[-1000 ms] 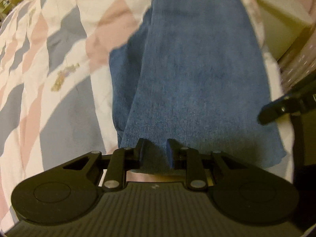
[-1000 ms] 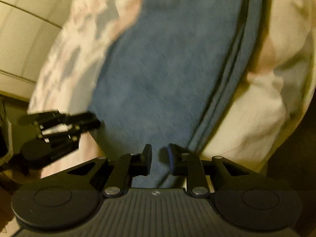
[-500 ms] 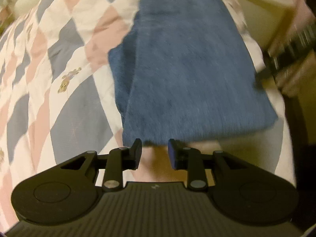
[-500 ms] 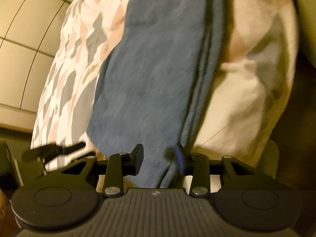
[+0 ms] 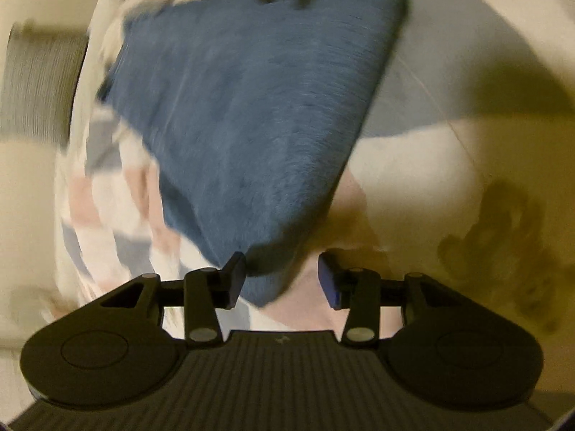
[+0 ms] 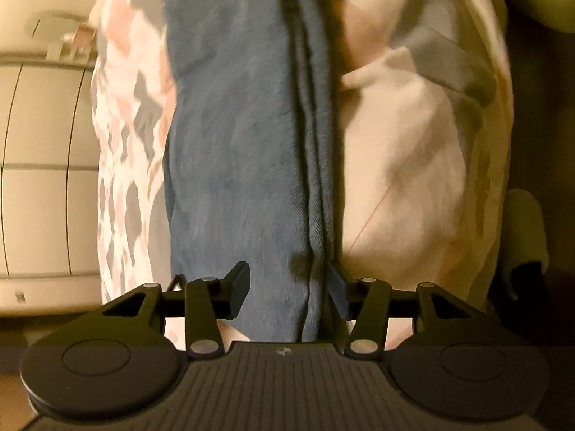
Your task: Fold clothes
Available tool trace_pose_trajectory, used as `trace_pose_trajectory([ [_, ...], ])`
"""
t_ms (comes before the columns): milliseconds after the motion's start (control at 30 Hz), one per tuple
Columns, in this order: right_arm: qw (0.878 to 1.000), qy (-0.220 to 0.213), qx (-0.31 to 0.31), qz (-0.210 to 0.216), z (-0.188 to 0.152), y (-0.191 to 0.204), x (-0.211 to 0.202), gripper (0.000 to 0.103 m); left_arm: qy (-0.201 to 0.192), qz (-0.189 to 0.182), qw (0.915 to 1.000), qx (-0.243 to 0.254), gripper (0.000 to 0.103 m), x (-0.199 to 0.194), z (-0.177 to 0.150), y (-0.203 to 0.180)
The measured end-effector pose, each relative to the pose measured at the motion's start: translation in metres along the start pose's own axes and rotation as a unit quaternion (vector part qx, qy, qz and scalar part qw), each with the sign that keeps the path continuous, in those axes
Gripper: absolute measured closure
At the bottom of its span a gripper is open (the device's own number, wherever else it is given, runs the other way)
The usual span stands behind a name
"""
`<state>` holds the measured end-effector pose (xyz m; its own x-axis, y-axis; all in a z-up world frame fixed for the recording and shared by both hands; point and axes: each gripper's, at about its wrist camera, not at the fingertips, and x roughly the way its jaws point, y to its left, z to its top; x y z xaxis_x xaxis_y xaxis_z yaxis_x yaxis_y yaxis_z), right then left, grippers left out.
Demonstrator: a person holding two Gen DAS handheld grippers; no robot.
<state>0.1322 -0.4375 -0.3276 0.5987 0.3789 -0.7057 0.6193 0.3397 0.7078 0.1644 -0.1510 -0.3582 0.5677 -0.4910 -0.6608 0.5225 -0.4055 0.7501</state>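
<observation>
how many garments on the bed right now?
1: the folded blue jeans lie on the patterned bedspread, a corner between the open left hand-held gripper. Others may sit outside view.

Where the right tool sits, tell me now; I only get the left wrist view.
Observer: The right tool is open, with the blue garment lying between its fingers.
Operator: Describe the garment's edge there.
Observer: Its layered edges run along the garment's right side, down to the tool's right finger.
Operator: Report what lies beyond that edge.
Observer: The patterned bedspread drapes down to the right of the garment.
</observation>
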Motion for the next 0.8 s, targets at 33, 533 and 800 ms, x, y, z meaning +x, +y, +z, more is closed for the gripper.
trace_pose_trajectory([
  [33, 1.0, -0.002, 0.001, 0.0, 0.001, -0.001, 0.001, 0.051, -0.008, 0.012, 0.9997, 0.021, 0.063, 0.004, -0.001, -0.004],
  [533, 0.99, -0.014, -0.127, -0.065, 0.004, 0.011, -0.006, 0.051, -0.022, -0.035, 0.9976, -0.056, 0.075, 0.019, 0.0, 0.026],
  [800, 0.789, 0.016, -0.592, -0.166, -0.11, 0.085, 0.012, 0.049, -0.01, -0.123, 0.9848, -0.122, 0.074, 0.021, -0.001, 0.061],
])
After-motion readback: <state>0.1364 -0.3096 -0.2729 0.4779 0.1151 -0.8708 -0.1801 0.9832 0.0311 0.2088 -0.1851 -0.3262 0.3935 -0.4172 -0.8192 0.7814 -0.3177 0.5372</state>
